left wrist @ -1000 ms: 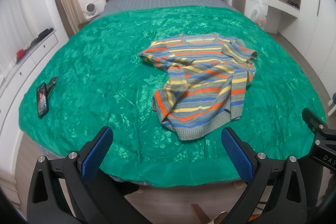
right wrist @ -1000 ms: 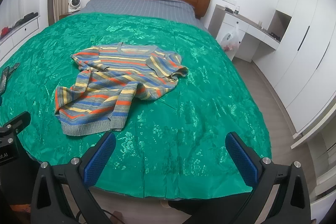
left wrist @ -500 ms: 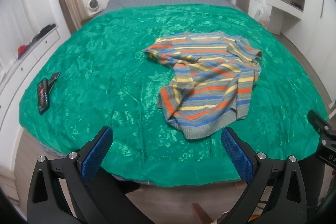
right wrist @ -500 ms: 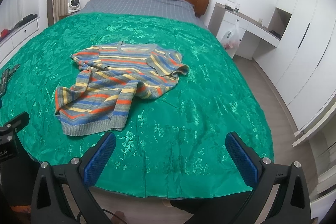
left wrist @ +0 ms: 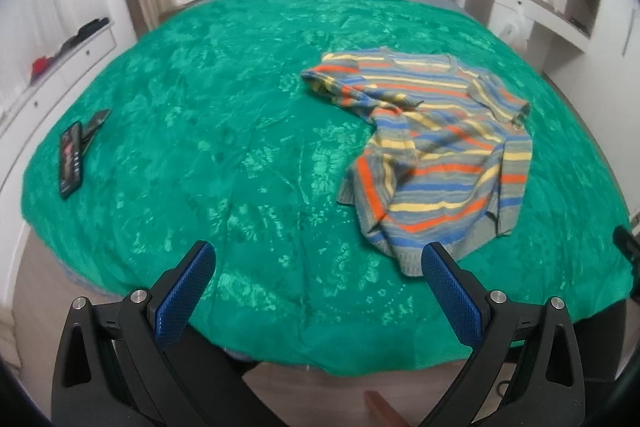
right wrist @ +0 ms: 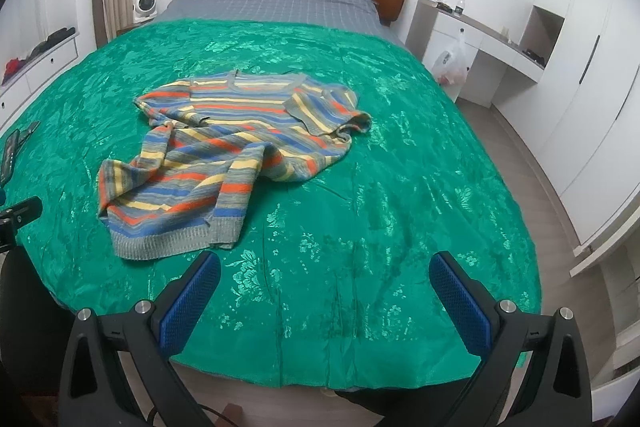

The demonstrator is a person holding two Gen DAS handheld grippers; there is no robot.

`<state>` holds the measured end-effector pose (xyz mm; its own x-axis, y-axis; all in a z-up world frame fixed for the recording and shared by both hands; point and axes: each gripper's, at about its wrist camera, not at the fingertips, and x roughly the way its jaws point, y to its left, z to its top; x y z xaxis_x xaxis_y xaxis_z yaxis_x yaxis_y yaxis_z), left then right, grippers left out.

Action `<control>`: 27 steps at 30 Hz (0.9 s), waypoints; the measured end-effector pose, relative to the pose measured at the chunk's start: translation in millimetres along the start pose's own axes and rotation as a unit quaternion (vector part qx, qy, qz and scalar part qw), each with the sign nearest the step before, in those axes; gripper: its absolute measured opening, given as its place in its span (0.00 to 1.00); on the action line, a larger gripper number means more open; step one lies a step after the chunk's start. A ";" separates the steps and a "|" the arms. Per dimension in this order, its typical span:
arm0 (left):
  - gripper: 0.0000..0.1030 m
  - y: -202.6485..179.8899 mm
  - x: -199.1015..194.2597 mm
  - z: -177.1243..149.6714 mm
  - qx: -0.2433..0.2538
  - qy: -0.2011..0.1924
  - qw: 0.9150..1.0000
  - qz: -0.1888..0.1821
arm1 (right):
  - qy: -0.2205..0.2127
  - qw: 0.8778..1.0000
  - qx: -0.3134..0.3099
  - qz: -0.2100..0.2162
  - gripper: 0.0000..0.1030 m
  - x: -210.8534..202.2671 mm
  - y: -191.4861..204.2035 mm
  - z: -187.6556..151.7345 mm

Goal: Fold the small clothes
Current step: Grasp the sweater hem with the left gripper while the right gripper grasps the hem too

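Where sweater [left wrist: 436, 151] bunches — its sleeve hides; phone [left wrist: 71, 159] blurred.

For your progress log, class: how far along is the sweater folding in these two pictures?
Done: nothing; the striped sweater lies rumpled on the green bedspread, one sleeve bunched and the hem twisted. In hand: nothing; the left gripper and right gripper are both open and empty, short of the sweater. Left: flattening the sweater, folding the sleeves and the body.
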<state>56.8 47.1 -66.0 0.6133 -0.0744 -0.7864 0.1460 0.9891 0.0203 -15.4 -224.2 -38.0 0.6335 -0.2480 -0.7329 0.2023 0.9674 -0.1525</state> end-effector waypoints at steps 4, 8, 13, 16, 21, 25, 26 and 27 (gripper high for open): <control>1.00 -11.0 39.0 7.1 0.051 -0.001 0.998 -0.031 | -0.010 0.999 -0.012 0.046 1.00 27.0 12.2 0.7; 1.00 -19.5 87.0 31.2 0.095 0.008 0.993 -0.072 | 0.012 0.992 -0.027 0.126 1.00 74.1 33.8 5.3; 0.98 -33.5 130.7 44.2 0.152 0.055 0.980 -0.117 | 0.049 0.978 -0.037 0.197 0.95 134.0 63.1 13.8; 0.63 -32.7 129.2 44.9 0.159 0.064 0.974 -0.146 | 0.092 0.971 -0.034 0.219 0.53 159.0 66.8 14.3; 0.11 -16.5 102.5 39.4 0.141 0.056 0.977 -0.153 | 0.077 0.958 0.022 0.276 0.16 123.1 21.1 13.7; 0.10 3.9 66.0 23.8 0.098 0.046 0.977 -0.184 | 0.074 0.946 0.064 0.308 0.14 79.6 -29.0 2.2; 0.10 8.0 59.4 17.8 0.086 0.052 0.978 -0.183 | 0.082 0.944 0.079 0.311 0.14 71.8 -43.3 -5.2; 0.11 11.3 57.1 11.5 0.070 0.064 0.979 -0.179 | 0.087 0.943 0.086 0.309 0.14 69.0 -51.2 -11.0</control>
<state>102.4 52.5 -103.6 0.4024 -0.3871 -0.8296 0.4445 0.8748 -0.1926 9.8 -290.3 -88.0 0.5411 0.3874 -0.7464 -0.0372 0.8977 0.4390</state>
